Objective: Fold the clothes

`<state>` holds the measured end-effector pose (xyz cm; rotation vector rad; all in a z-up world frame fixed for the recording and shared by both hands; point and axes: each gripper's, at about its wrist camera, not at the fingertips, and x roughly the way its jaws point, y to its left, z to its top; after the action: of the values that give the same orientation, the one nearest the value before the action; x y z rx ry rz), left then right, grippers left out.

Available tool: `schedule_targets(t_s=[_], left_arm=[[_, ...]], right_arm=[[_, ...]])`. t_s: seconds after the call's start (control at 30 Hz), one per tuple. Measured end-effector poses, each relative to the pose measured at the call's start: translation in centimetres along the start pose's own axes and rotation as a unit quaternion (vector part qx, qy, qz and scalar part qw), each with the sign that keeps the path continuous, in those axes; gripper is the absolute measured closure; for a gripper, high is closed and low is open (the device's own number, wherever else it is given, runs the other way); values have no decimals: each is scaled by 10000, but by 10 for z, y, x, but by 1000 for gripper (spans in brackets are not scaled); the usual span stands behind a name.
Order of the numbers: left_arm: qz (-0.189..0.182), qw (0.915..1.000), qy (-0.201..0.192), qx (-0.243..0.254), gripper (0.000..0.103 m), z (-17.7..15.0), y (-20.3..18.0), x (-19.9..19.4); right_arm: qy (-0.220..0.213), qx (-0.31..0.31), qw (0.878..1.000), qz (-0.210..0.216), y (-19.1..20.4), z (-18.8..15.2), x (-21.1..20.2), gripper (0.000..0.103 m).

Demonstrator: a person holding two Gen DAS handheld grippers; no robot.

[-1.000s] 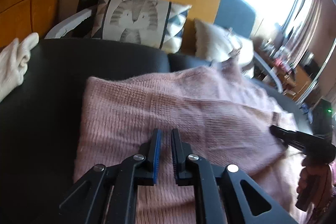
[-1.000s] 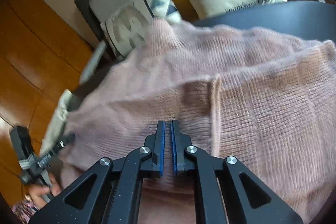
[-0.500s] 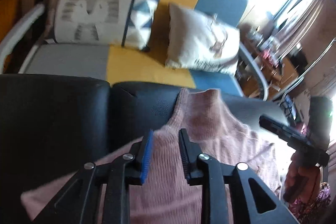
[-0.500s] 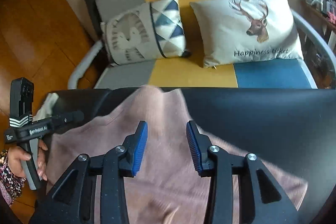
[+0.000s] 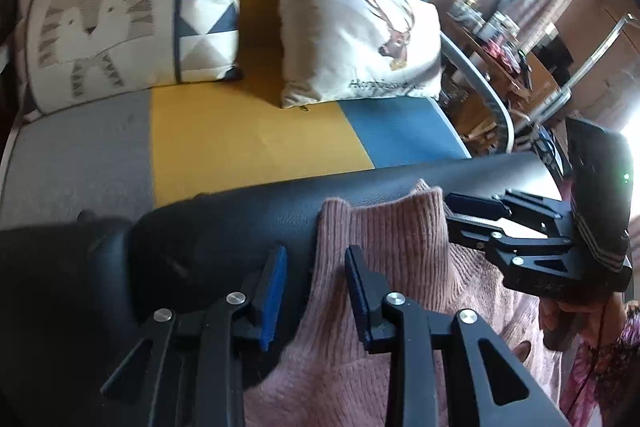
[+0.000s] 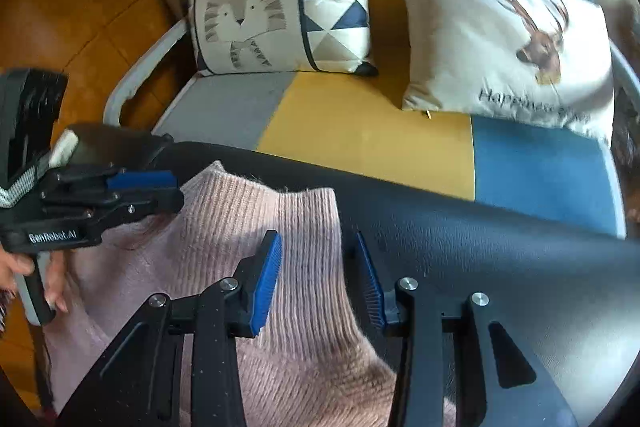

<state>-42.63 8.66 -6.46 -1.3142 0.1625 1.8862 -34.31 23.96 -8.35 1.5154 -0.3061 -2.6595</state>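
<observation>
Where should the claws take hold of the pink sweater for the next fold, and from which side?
Probably the ribbed collar of the pink sweater: it lies flat on the black surface, its top corners exposed. Both open claws, left and right, could descend from above, one at each corner.

We look down past our right claw (image 6: pixel 316 277), whose blue-padded jaws have just been opening and now stand apart over the ribbed collar of a pink sweater (image 6: pixel 224 267). The collar's right edge lies between the jaws, and neither pad presses on it. The sweater is spread on a black table (image 6: pixel 500 259), its collar towards the far edge. At the left, our left claw (image 6: pixel 160 189) reaches in over the sweater's shoulder, held by a hand (image 6: pixel 52 283). Beyond the table stands a sofa (image 6: pixel 360 123) in grey, yellow and blue, carrying a tiger cushion (image 6: pixel 280 7) and a deer cushion (image 6: pixel 508 43).
</observation>
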Motion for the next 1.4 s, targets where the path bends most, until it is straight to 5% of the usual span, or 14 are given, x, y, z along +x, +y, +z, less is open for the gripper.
schedule_targets(t_s=[0.33, 0.57, 0.7, 0.83, 1.13, 1.4], left_arm=[[-405, 9975, -333, 464, 73, -10, -9, 2], [14, 9962, -500, 714, 73, -10, -23, 12], [259, 9954, -481, 789, 92, -9, -26, 13], [212, 9977, -520, 373, 98, -5, -19, 7], [-645, 9875, -1391, 350, 98, -27, -27, -66], [-1019, 9767, -1732, 760, 98, -96, -59, -123]], right_arm=[[-327, -15, 9994, -102, 2, -11, -2, 63], [-351, -125, 9991, -221, 4, -10, 0, 65], [-360, -69, 9990, -238, 7, -10, 0, 92], [-452, 18, 9985, -294, 10, -11, -5, 93], [-930, 625, 9932, 309, 9, -26, -71, 93], [-1334, 309, 9888, 588, 49, -96, -131, 93]])
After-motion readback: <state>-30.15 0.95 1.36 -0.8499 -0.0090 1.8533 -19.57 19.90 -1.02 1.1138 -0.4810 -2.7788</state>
